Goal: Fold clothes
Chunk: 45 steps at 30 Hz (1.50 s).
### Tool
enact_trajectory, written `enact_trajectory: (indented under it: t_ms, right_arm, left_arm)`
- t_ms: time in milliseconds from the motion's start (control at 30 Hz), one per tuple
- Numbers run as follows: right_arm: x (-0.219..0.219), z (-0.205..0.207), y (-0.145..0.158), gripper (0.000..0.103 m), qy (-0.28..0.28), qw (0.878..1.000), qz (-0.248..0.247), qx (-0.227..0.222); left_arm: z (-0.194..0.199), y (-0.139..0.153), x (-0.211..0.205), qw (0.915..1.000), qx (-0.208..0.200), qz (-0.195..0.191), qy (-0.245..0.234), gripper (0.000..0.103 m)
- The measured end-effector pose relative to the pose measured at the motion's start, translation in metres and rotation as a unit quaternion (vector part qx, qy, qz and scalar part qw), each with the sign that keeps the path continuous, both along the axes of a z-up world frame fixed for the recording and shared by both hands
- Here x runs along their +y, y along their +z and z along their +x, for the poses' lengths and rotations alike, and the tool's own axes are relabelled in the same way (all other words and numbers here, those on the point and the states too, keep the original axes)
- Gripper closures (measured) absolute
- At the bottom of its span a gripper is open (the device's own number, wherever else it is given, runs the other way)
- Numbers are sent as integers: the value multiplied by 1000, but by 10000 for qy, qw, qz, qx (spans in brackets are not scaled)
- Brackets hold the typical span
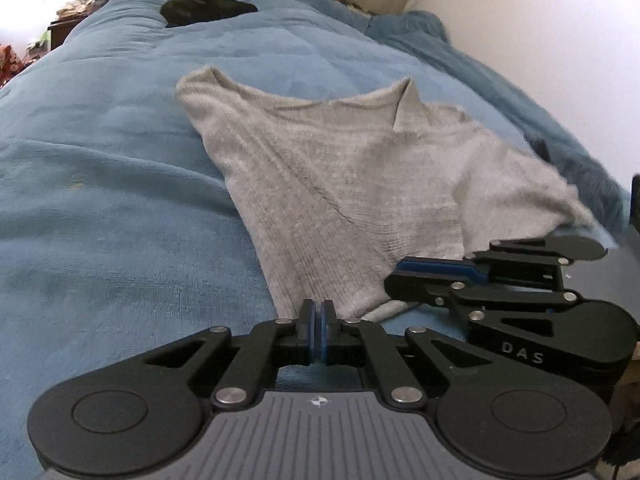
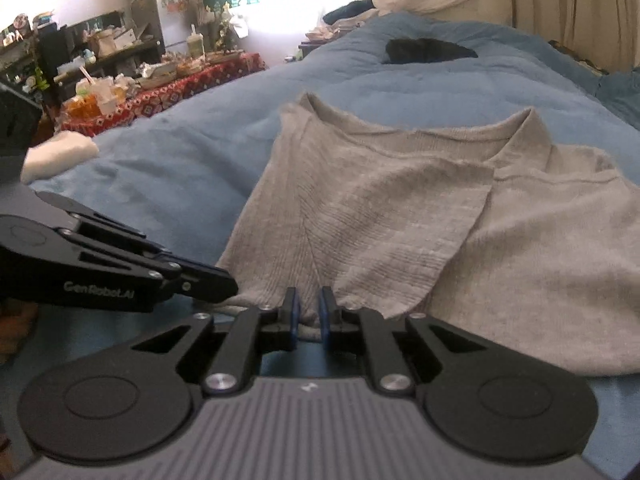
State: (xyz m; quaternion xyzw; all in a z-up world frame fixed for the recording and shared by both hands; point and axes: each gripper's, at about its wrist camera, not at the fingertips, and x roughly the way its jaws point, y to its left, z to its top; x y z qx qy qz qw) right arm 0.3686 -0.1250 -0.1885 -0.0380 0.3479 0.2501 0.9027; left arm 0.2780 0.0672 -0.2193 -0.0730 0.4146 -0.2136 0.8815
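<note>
A grey knitted garment (image 1: 340, 184) lies partly folded on a blue blanket (image 1: 120, 200), its neckline at the far end. In the left wrist view my left gripper (image 1: 319, 312) is shut at the garment's near corner, where the knit's ribs converge into the pads. My right gripper (image 1: 394, 276) rests close beside it on the same near edge. In the right wrist view my right gripper (image 2: 309, 312) is shut on the hem of the garment (image 2: 400, 220), with grey cloth showing between its pads. The left gripper (image 2: 228, 286) touches the hem just to its left.
A black cloth (image 1: 204, 10) lies far up the bed. A white folded item (image 2: 60, 152) sits at the bed's left side, beyond it a cluttered table with a red cover (image 2: 160, 84). A white wall (image 1: 560, 60) runs along the bed's right side.
</note>
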Motion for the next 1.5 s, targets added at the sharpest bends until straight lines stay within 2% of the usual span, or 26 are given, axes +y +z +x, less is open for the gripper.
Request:
enact_trajectory:
  t_ms: [133,267,400,467,567,667,767,900,1033,1133,1300,1367,1500]
  right_arm:
    - [8,-4,16,91,94,9994,326,-117]
    - [29,6,13,91,266,9989,358,-114]
    - [41,15,-3,92,261,9995,157,35]
    - [38,15,-14,93,236,9996,40,164]
    - [28,13,-19,93,247,9991,169,303]
    - [18,17,-6,93,187,9982,417,376]
    - [14,27,13,92,112,9987,485,74]
    - [21,58,18,92,-71,9997,218,-65]
    - [11,75,0,92,-279,9994,67,183]
    - [-1,75,-8,93,-309,9987,266,315]
    - [-9,79,-2,92,-361,9981,455,185]
    - [-13,77,1,92,-392,9979,486,142]
    - [-24,77,-1,92,-527,9973,492,155]
  left_arm:
    - [5,15,17,9991,-86,-353,229,99]
    - [18,29,35,9969,-205,-584,495,99]
    - [59,20,43,9946,162,-911,474,99]
    - [71,10,40,9950,271,-885,362,99]
    - [76,-9,27,9979,395,-453,257,99]
    - [69,-7,30,9972,300,-579,378,99]
    - [71,5,38,9942,100,-924,539,99]
    - [95,10,40,9921,-11,-1030,713,99]
    - [109,-3,32,9937,178,-852,703,99]
    - [103,-12,23,9964,126,-575,613,98]
    - [107,3,36,9889,-177,-1019,1068,99]
    - [116,7,38,9883,-296,-870,1216,99]
    - [142,-8,40,9887,-19,-776,1286,96]
